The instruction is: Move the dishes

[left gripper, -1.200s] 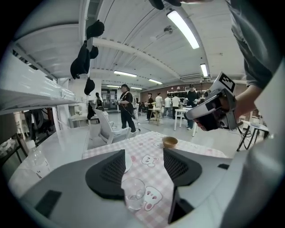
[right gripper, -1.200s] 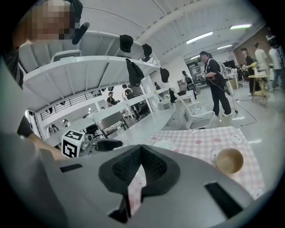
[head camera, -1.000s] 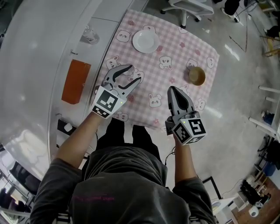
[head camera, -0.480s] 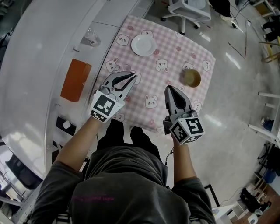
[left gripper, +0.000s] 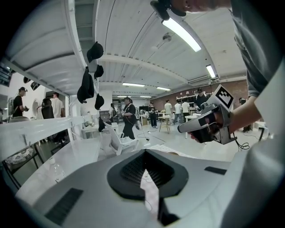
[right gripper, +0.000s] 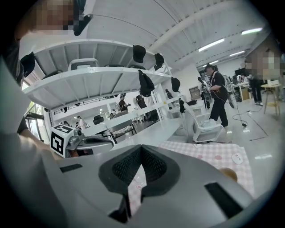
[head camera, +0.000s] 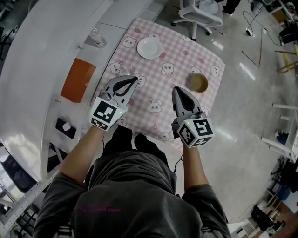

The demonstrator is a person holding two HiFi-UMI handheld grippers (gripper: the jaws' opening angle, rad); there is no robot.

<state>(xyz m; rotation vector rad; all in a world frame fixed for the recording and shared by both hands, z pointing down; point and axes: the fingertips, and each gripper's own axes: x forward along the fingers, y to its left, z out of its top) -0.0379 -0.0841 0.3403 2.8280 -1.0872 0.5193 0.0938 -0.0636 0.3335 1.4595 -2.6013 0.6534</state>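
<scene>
A white plate (head camera: 149, 48) lies at the far side of the pink checked tablecloth (head camera: 163, 88). A brown bowl (head camera: 198, 83) stands toward the cloth's right edge and shows low at the right in the right gripper view (right gripper: 228, 173). My left gripper (head camera: 133, 79) hangs over the cloth's near left part, jaws shut and holding nothing. My right gripper (head camera: 176, 90) hovers over the near middle, left of the bowl, also shut and holding nothing. Each gripper sees the other: the right gripper (left gripper: 209, 125) from the left one, the left gripper (right gripper: 84, 141) from the right one.
A white curved counter (head camera: 51, 51) runs along the table's left, carrying an orange box (head camera: 77, 80) and a clear glass (head camera: 98, 37). A white office chair (head camera: 200, 11) stands beyond the table. Shiny floor lies to the right. People stand far off in the room.
The left gripper's jaws, open a second ago, have come together. Both grippers stay over the near part of the cloth; the view has shifted slightly.
</scene>
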